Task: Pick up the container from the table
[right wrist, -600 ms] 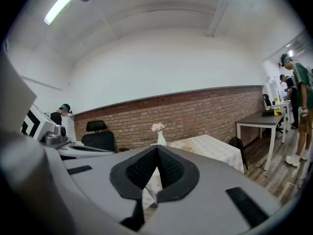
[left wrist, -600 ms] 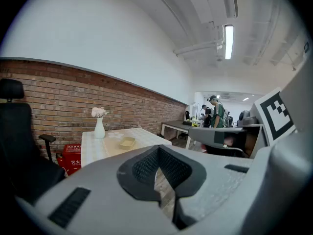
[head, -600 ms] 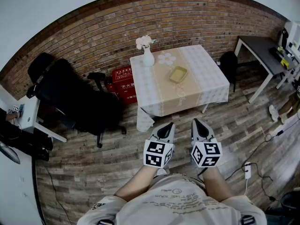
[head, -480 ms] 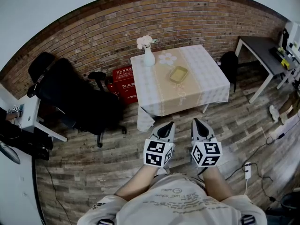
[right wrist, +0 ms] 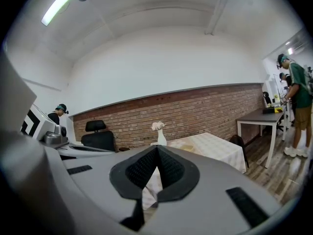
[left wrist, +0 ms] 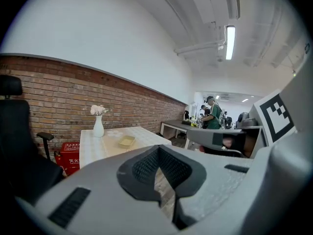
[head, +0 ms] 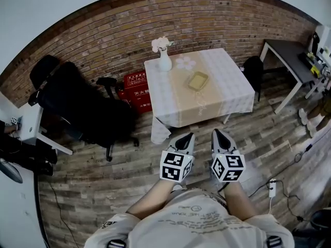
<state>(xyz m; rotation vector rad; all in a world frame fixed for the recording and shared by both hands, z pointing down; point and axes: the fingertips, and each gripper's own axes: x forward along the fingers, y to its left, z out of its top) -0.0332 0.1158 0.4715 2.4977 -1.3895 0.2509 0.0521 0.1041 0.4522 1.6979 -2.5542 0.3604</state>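
The yellow container (head: 197, 80) is sitting near the middle of the cloth-covered table (head: 230, 89), right of a white flower vase (head: 164, 62), while we are holding our left gripper (head: 189, 136) and right gripper (head: 216, 133) well short of it, both jaws clenched on nothing.

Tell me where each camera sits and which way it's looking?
Head view: on the person's head, facing steeply down at floor and table; shows shirt, forearms, left gripper, right gripper.
Left gripper view: on the left gripper, facing along its shut jaws toward table; right gripper at right.
Right gripper view: on the right gripper, facing along its shut jaws toward table; left gripper at left.
Shared: head and left gripper views both show the container.
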